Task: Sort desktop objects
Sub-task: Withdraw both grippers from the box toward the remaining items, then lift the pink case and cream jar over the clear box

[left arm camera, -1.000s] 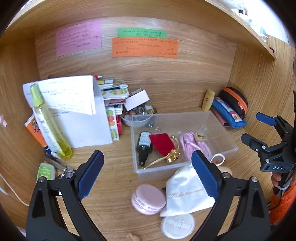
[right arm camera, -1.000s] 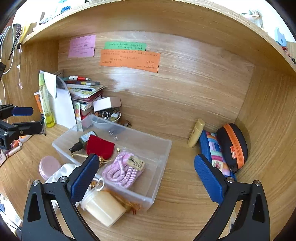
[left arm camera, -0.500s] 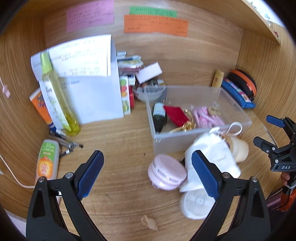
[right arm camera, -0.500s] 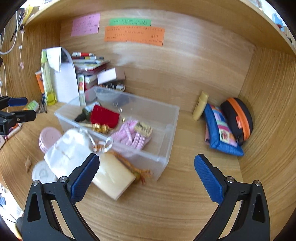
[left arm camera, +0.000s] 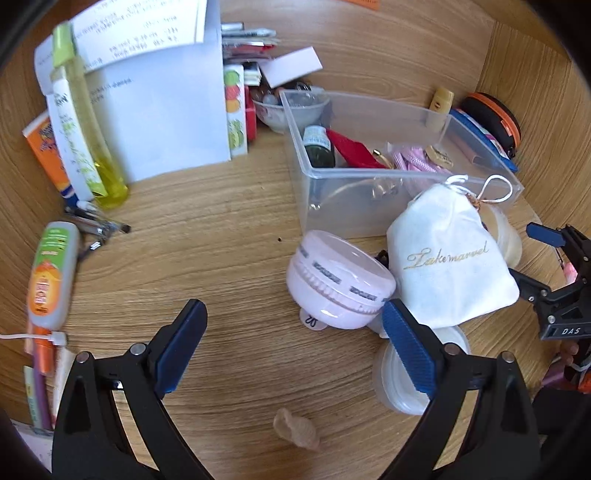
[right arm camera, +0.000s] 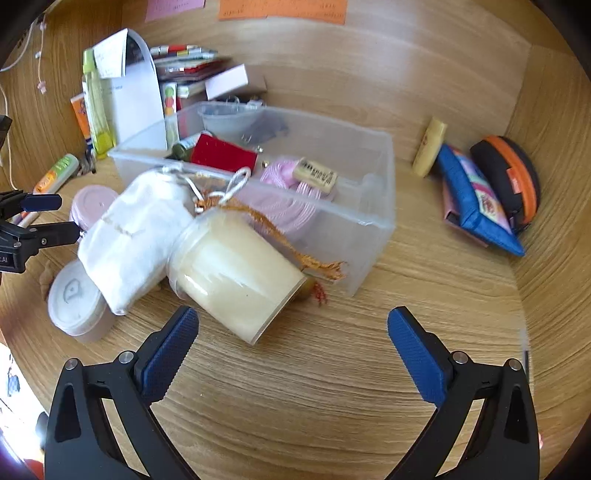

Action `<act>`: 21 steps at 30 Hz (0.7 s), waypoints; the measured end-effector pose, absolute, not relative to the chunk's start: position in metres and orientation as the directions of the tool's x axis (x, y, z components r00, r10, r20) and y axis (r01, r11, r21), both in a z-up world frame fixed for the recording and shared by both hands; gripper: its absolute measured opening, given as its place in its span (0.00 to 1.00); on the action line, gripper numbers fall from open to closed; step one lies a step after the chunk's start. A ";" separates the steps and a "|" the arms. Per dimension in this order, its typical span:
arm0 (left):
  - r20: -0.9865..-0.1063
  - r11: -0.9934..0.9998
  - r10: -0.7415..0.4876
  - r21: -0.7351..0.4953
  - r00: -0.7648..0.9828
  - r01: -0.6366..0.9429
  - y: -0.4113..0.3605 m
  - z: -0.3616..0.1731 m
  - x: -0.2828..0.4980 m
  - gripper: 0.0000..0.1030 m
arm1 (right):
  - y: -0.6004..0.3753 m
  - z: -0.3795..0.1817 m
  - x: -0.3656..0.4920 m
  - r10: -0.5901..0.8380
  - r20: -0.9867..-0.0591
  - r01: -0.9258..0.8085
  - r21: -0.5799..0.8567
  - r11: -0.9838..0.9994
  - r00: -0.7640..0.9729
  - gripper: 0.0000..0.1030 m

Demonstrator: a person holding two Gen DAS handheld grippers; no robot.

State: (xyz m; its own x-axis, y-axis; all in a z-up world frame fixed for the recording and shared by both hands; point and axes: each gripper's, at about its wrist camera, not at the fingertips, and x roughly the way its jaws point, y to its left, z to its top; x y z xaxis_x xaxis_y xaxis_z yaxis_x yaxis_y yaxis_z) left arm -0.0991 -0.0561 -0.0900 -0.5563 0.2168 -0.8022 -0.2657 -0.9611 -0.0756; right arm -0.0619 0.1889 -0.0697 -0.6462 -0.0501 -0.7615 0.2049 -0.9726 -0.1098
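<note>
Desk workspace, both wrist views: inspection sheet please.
Surface: wooden desk, bare in the middle.
Job's things: clear bin holds a dark bottle, red pouch and pink cord; in front lie a white drawstring bag, candle jar on its side, pink jar, white lid.
Clutter: yellow bottle, papers, books, blue pouch, orange-trimmed case.
Grippers: left gripper and right gripper open, empty.
Cables: white cable at left edge.
Surroundings: wooden alcove walls, coloured notes.
</note>
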 end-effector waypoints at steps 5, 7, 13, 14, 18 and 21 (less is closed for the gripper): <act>-0.811 -0.957 0.231 -0.091 -0.537 -0.275 -0.054 -0.096 -0.109 0.94 | 0.185 -0.077 -0.070 -0.069 -0.774 0.228 -0.099 -0.969 -0.629 0.99; -0.810 -0.956 0.238 -0.098 -0.536 -0.277 -0.053 -0.096 -0.113 0.94 | 0.183 -0.078 -0.073 -0.084 -0.774 0.240 -0.090 -0.966 -0.628 0.99; -0.807 -0.951 0.268 -0.134 -0.525 -0.279 -0.053 -0.102 -0.124 0.94 | 0.178 -0.085 -0.084 -0.146 -0.789 0.290 -0.042 -0.956 -0.596 0.98; -0.805 -0.951 0.274 -0.144 -0.526 -0.275 -0.054 -0.102 -0.125 0.94 | 0.177 -0.086 -0.085 -0.153 -0.789 0.297 -0.039 -0.954 -0.594 0.97; -0.800 -0.950 0.283 -0.159 -0.529 -0.268 -0.055 -0.103 -0.129 0.94 | 0.173 -0.087 -0.086 -0.173 -0.784 0.325 -0.039 -0.945 -0.597 0.92; -0.796 -0.950 0.284 -0.158 -0.535 -0.269 -0.054 -0.104 -0.129 0.94 | 0.172 -0.085 -0.084 -0.237 -0.783 0.380 0.001 -0.925 -0.575 0.74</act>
